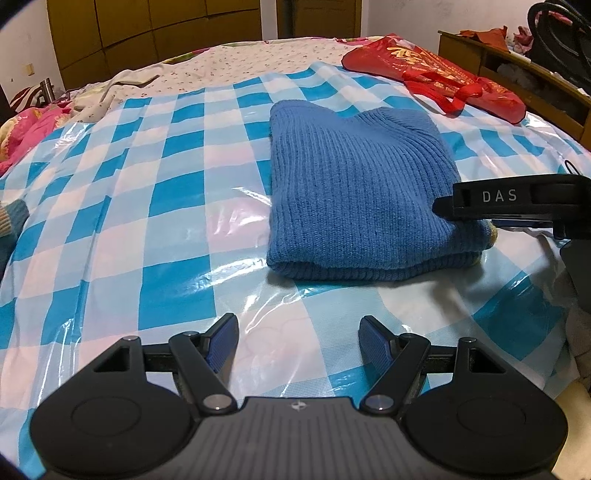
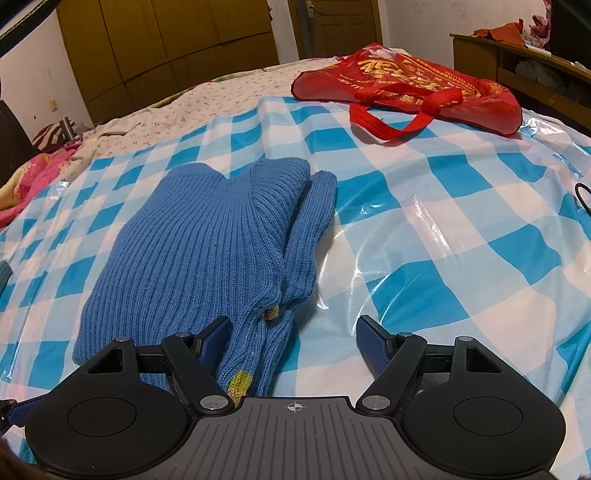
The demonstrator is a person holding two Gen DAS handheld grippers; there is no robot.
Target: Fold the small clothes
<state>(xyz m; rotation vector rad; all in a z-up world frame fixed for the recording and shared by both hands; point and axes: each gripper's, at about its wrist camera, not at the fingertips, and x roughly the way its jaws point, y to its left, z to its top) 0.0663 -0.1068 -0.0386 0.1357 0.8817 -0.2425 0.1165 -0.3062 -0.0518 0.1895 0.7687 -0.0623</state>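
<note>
A folded blue ribbed knit sweater (image 1: 354, 192) lies on a blue-and-white checked plastic sheet (image 1: 147, 206) on the bed. My left gripper (image 1: 299, 332) is open and empty, just short of the sweater's near edge. The right gripper's black finger marked DAS (image 1: 498, 201) rests at the sweater's right edge. In the right wrist view the sweater (image 2: 207, 243) lies left of centre, with yellow-green trim (image 2: 240, 382) showing at its near corner. My right gripper (image 2: 293, 332) is open, its jaws wide apart, with the sweater's near corner between its fingers.
A red tote bag (image 1: 436, 70) with loop handles lies at the far right of the sheet; it also shows in the right wrist view (image 2: 406, 81). A floral bedsheet (image 1: 240, 62) and pink bedding (image 1: 29, 129) lie beyond. A wooden desk (image 1: 517, 74) stands right, wardrobes (image 1: 147, 33) behind.
</note>
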